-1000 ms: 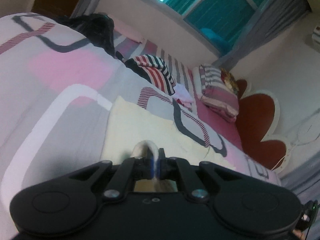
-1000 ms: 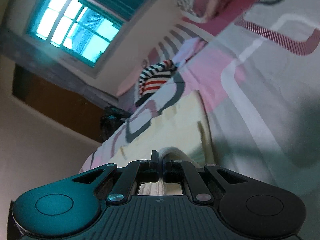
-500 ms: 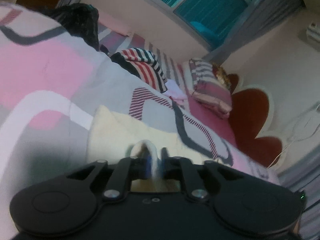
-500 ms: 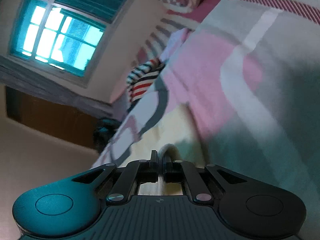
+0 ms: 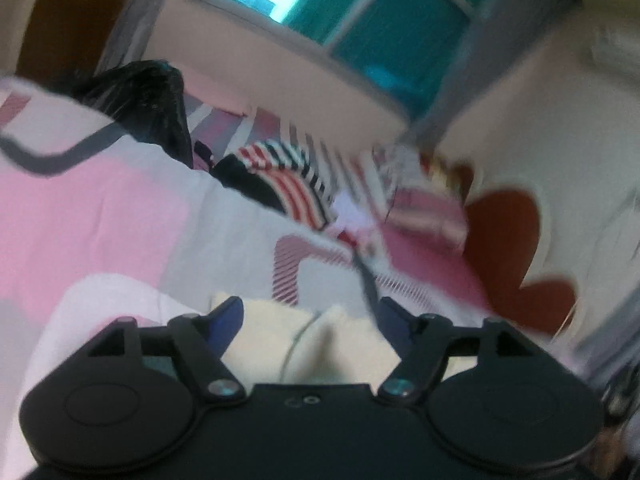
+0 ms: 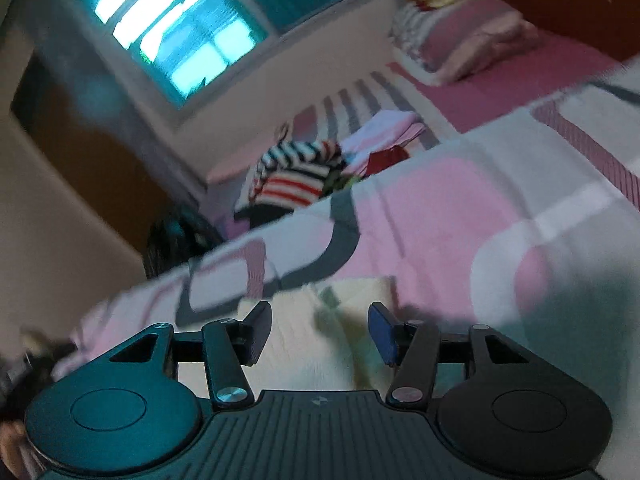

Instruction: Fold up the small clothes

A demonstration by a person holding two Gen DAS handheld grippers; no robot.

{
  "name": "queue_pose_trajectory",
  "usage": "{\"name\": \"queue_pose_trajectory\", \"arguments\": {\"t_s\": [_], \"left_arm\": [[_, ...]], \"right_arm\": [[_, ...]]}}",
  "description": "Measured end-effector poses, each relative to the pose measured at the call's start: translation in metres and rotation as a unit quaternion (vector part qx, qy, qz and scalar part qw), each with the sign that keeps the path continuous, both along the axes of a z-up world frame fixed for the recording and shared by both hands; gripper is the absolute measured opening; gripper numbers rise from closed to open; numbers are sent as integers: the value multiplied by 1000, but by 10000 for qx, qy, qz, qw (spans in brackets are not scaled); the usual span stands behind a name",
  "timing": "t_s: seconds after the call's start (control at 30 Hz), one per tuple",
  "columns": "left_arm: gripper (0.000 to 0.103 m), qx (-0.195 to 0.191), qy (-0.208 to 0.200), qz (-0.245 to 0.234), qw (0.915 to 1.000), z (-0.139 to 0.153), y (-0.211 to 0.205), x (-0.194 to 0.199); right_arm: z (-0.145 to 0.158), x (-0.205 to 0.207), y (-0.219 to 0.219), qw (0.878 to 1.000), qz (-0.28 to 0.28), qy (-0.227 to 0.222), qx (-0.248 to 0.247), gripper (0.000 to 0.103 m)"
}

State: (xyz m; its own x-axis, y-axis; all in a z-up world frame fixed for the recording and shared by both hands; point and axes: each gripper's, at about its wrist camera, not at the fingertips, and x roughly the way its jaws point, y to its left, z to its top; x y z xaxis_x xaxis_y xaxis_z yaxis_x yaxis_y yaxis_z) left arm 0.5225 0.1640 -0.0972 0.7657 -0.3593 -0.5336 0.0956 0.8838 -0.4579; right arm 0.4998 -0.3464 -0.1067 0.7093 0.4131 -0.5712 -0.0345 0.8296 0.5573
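A cream garment (image 5: pixel 280 336) lies on the pink, white and grey patterned bedspread (image 5: pixel 100 208). It also shows in the right wrist view (image 6: pixel 316 340). My left gripper (image 5: pixel 310 314) is open just over the garment, its blue-padded jaws wide apart and holding nothing. My right gripper (image 6: pixel 320 326) is open the same way over the garment's other side, empty. The garment lies loose between each pair of jaws. Both views are blurred.
A pile of clothes with a red, white and black striped top (image 5: pixel 288 178) (image 6: pixel 296 176) lies farther up the bed. A black bag (image 5: pixel 152 104) sits at the far left. Striped pillows (image 6: pixel 460 36) and a red headboard (image 5: pixel 508 224) stand at the bed's head.
Both grippers were shut on folds of the cream garment; both have opened and let it go. Both cameras have swung, and the garment now lies flat on the bedspread.
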Motion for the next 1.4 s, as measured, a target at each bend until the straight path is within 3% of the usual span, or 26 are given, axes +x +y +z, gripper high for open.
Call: {"name": "queue_pose_trajectory", "arguments": {"t_s": [0.1, 0.27, 0.33, 0.47, 0.5, 0.53, 0.57, 0.6, 0.73, 0.83, 1.03, 1.17, 1.2, 1.23, 1.27, 1.3, 1.33, 1.37, 1.4], "left_arm": [[54, 872, 96, -496, 9949, 2, -24, 6], [53, 1750, 280, -941, 9797, -4, -56, 16], [50, 1713, 371, -1061, 9788, -9, -60, 21], [39, 1817, 399, -1177, 9755, -14, -66, 27], [32, 1786, 413, -1175, 9760, -16, -64, 26], [12, 1758, 407, -1166, 9766, -16, -64, 26], [1, 1737, 379, -1174, 9770, -16, -62, 26], [2, 1726, 321, -1118, 9781, -15, -60, 24], [2, 1571, -263, -533, 9858, -1, -45, 5], [2, 1496, -456, -189, 9875, 1, -34, -2], [2, 1646, 73, -168, 9862, -18, -37, 12], [7, 1785, 163, -216, 9836, -21, -36, 13], [21, 1883, 159, -179, 9818, -19, -37, 12], [45, 2005, 113, -25, 9796, -15, -37, 9], [61, 2174, -24, 203, 9759, -7, -40, 2], [74, 2318, -342, 342, 9716, 3, -44, -7], [73, 2314, -602, 233, 9707, 12, -50, -14], [73, 2214, -654, 60, 9730, 18, -58, -17], [73, 2060, -611, -165, 9765, 23, -70, -17]], "right_arm": [[-9, 6, 21, 9991, 191, 104, -366, 46], [-19, 9, 36, 9964, 323, 140, -765, 43], [-19, 7, 39, 9952, 389, 112, -896, 42], [-19, 11, 51, 9901, 578, 61, -1280, 29], [-20, 15, 54, 9885, 651, 54, -1365, 24], [-20, 15, 57, 9867, 744, 56, -1444, 21], [-20, 16, 59, 9851, 830, 45, -1507, 9], [-19, 16, 62, 9834, 900, 14, -1578, 2], [-9, 6, 60, 9824, 672, -402, -1693, 1], [-6, 4, 52, 9844, 387, -604, -1608, 1], [-27, 19, 53, 9842, 333, -230, -1725, 1], [-32, 22, 53, 9849, 285, -182, -1698, 2], [-30, 22, 54, 9838, 290, -183, -1757, 2], [-27, 20, 57, 9819, 331, -215, -1854, 3], [-21, 19, 62, 9783, 390, -274, -2019, 19], [-15, 11, 69, 9733, 368, -449, -2222, 51], [-9, 4, 76, 9685, 389, -729, -2348, 57], [-3, -1, 84, 9667, 531, -984, -2303, 57], [-1, -1, 95, 9690, 795, -966, -2131, 51]]}}
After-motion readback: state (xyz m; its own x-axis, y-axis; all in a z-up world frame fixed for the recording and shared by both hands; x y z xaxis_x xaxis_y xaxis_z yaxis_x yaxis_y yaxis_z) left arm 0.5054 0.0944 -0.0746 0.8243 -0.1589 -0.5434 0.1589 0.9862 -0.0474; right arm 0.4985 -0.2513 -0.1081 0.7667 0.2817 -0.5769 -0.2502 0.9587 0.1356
